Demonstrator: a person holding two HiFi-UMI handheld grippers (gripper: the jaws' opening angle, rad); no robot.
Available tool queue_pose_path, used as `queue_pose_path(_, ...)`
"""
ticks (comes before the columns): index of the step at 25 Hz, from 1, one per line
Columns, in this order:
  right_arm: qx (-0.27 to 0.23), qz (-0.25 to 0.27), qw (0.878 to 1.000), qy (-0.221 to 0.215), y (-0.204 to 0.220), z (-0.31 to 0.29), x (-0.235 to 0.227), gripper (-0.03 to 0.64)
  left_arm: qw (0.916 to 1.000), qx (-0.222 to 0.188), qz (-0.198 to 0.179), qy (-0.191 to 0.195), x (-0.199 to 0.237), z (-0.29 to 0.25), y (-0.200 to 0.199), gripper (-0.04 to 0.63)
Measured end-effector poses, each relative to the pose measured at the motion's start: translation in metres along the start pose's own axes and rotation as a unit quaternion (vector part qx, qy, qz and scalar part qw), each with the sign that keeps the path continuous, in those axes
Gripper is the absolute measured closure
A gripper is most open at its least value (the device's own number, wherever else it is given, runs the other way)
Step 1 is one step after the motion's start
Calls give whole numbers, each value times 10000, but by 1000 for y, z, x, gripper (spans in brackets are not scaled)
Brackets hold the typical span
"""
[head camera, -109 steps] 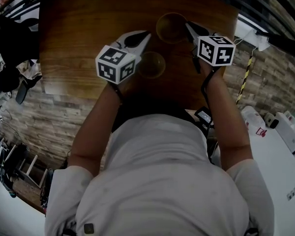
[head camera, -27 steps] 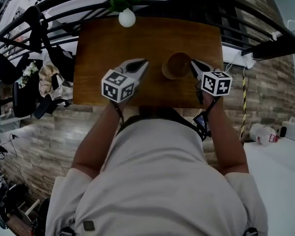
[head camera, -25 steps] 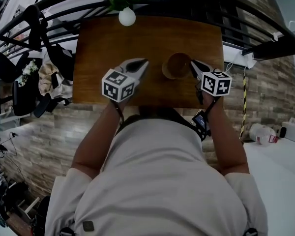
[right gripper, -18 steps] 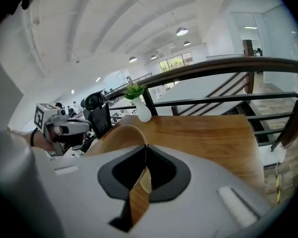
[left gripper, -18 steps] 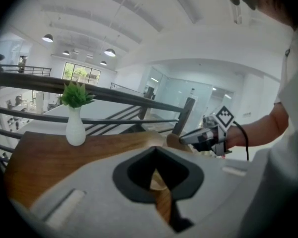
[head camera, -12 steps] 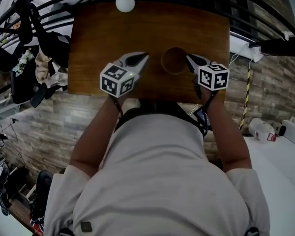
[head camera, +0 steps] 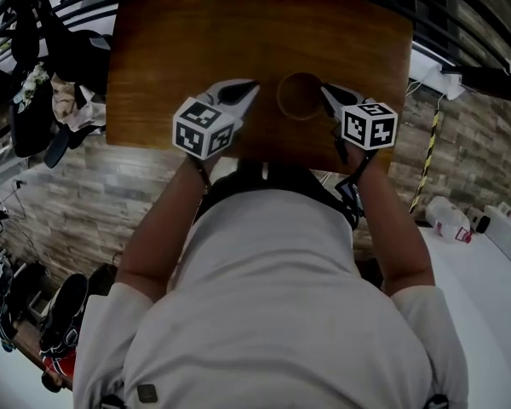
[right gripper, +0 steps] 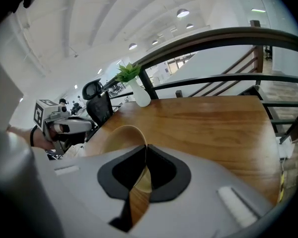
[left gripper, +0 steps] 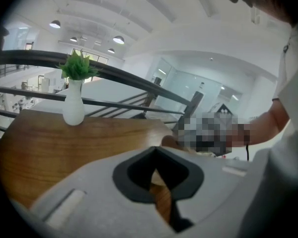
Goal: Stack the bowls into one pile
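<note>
A: In the head view, where is the brown bowl [head camera: 300,96], and how would it handle?

B: It sits on the wooden tabletop [head camera: 170,49], toward the near edge and right of the middle, between the two claws. It is probably light and stiff, wood-like rather than brittle, but smooth enough to swing if pinched at a single spot. The rim is the place to take it, one pad on each side of the wall. The right claw [head camera: 326,92] touches the right rim. The left claw [head camera: 252,85] lies just beside the bowl on its left, apart from it. Only one round outline shows, so whether a second bowl nests inside cannot be told.

A: And the left gripper view?

B: The left claw [left gripper: 156,150] is clenched, tips together, with nothing between them. A sliver of the bowl [left gripper: 169,142] shows beyond it to the right, and a white vase [left gripper: 73,108] stands at the tabletop's far edge.

A: The right gripper view?

B: The right claw [right gripper: 143,150] is clamped on the bowl [right gripper: 116,138] at its rim, and the thin wall runs straight into the seam between the jaws. The bowl looks tan, matte and smooth, with an even curved lip.
</note>
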State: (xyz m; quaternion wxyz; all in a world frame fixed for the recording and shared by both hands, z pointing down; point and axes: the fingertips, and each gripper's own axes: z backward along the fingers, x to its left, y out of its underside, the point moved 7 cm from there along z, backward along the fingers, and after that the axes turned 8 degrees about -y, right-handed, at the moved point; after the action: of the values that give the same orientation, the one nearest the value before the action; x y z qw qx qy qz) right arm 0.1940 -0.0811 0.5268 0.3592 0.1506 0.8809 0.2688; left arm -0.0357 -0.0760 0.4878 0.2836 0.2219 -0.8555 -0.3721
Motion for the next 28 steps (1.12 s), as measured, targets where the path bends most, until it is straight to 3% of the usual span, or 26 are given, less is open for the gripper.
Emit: queue_pose_path(28,464,-422,9979,-181,35,-41,-58,595,9974,593,392,118,8,-65,48,592)
